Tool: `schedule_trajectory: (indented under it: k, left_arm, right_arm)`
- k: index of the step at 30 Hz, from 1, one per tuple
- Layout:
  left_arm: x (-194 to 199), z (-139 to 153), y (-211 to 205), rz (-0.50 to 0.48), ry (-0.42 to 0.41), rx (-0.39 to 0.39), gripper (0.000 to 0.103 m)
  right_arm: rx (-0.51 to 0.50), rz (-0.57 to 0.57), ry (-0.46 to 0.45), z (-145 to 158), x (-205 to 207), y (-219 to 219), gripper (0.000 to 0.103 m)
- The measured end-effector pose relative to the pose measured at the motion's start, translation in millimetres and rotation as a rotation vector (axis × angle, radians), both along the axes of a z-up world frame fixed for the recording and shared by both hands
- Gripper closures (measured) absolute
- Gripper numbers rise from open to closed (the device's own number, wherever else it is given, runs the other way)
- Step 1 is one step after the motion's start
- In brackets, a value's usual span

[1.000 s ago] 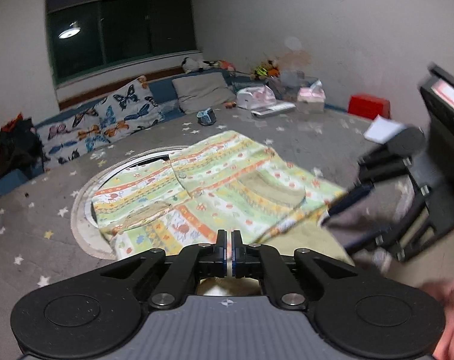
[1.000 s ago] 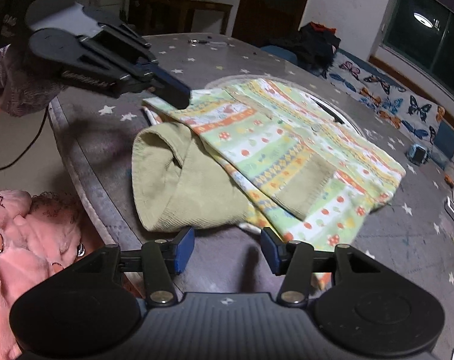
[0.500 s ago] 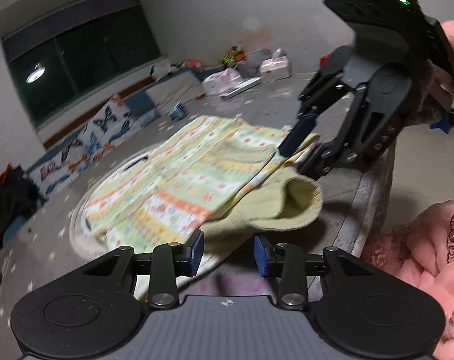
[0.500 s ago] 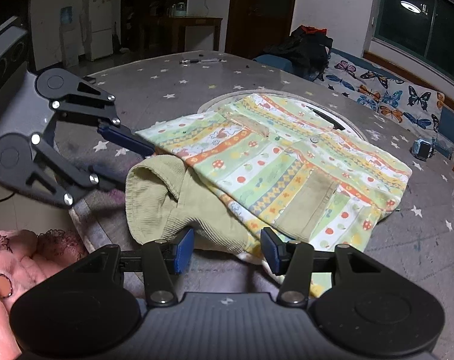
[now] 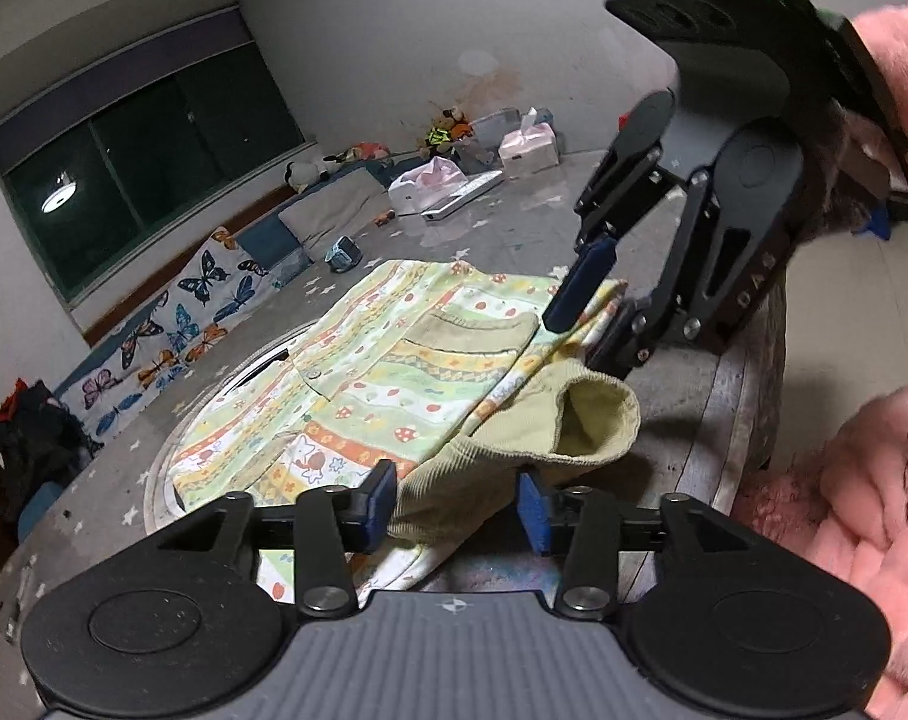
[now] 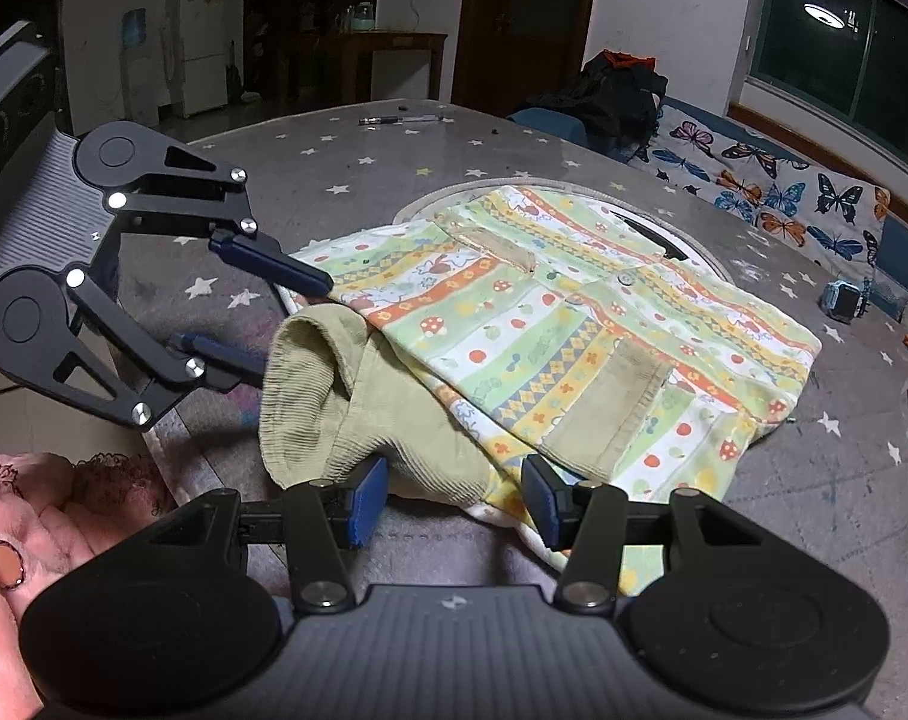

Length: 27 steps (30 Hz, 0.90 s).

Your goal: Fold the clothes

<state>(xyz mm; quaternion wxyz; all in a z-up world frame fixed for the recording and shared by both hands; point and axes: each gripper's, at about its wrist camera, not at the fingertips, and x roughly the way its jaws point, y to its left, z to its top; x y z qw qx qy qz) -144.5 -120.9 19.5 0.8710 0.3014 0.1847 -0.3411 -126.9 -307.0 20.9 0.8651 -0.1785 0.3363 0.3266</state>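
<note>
A patterned shirt (image 6: 562,348) lies flat on the desk (image 6: 346,180), its olive cuff (image 6: 310,384) bunched at the near edge. The left gripper (image 5: 454,495), fingers just parted and empty, and the right gripper (image 6: 454,501), half open, straddle the cloth; pinching both layers squarely should keep the fold even.

A patterned green-striped shirt (image 6: 574,348) lies partly folded on the worktop (image 6: 346,180), its olive corduroy sleeve (image 6: 328,396) bunched at the near edge.

Wrist cams, low, close, facing each other (shared: garment (image 5: 394,372)).
</note>
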Motion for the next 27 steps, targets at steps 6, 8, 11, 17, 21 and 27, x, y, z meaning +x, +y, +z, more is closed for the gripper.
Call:
schedule_trajectory:
  k: [6, 8, 11, 17, 21, 27]
  left_arm:
    - [-7.9, -4.6, -3.9, -0.045, -0.047, 0.033, 0.054]
    - [-9.3, -5.3, -5.0, -0.055, -0.058, 0.035, 0.059]
    - [-8.5, -4.6, -4.9, -0.051, -0.066, 0.027, 0.069]
    - [-4.6, -0.3, -2.4, -0.051, -0.060, 0.014, 0.068]
    - [-4.0, -1.9, -3.9, -0.062, -0.059, 0.025, 0.060]
    - [-0.9, -4.4, -4.6, -0.100, -0.050, 0.061, 0.057]
  right_arm:
    - [-0.006, 0.003, 0.001, -0.3, -1.0, 0.8, 0.053]
    - [-0.009, 0.002, -0.001, 0.0, -1.5, 0.9, 0.053]
    - [-0.011, 0.002, 0.001, -0.2, -1.9, 0.1, 0.053]
    - [-0.017, 0.009, 0.003, -1.5, -2.2, 0.2, 0.053]
    - [-0.016, 0.012, 0.002, -1.4, -1.8, 0.9, 0.053]
    - [-0.015, 0.013, -0.001, -0.8, -1.6, 0.6, 0.053]
